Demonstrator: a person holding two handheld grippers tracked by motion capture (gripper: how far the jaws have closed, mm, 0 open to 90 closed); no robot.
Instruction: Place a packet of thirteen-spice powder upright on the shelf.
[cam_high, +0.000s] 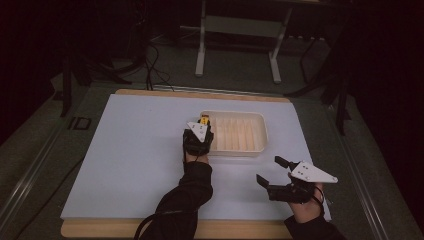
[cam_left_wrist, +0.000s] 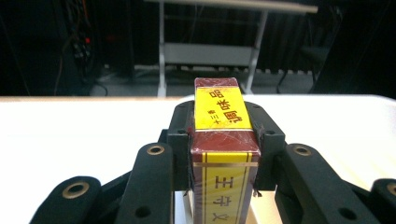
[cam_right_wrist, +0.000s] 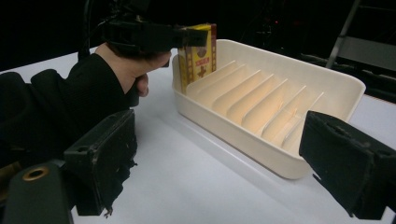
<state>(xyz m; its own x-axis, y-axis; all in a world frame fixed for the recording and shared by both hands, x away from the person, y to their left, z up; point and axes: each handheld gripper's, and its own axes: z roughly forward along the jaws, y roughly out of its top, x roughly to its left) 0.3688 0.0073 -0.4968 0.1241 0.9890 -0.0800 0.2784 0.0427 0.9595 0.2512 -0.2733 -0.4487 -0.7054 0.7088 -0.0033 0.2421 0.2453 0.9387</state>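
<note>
At the tray's (cam_right_wrist: 275, 154) left end slot, the left gripper (cam_left_wrist: 224, 140) clamps an upright yellow-and-maroon box (cam_right_wrist: 198, 51), long axis vertical, lower end inside against the end wall. Beside it stand the dividers (cam_right_wrist: 252, 100). Near the tray, the right gripper (cam_high: 272, 172) rests with jaws apart.

Room dim, surroundings near black. White table (cam_high: 140, 150) brightest area, lit from above, blown out to glare in left gripper view. Soft shadows under ribbed tray (cam_right_wrist: 299, 154). Near black jaws blurred; high view grainy, soft.
</note>
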